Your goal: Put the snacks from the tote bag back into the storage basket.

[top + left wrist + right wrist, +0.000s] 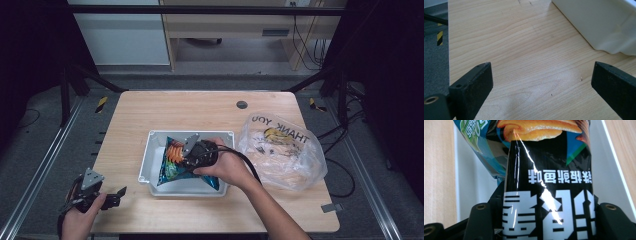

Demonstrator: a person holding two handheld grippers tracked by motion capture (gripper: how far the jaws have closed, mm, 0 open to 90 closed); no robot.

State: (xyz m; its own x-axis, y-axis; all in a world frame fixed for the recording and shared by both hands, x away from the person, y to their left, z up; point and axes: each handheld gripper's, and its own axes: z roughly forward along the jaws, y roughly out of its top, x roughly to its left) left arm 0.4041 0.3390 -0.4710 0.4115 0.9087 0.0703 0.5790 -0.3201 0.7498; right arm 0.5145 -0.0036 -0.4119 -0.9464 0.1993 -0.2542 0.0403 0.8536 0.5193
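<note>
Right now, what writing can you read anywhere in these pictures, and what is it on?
"THANK YOU": on the clear plastic bag at the table's right, upside down from the high view.
Large white Chinese characters: on the snack bag in the right claw, upside down; not read with confidence.
Green-patch print on that bag: too blurred.

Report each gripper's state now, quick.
Left gripper: open, holding nothing, over the bare table.
Right gripper: shut on the snack bag, over the white tray.
</note>
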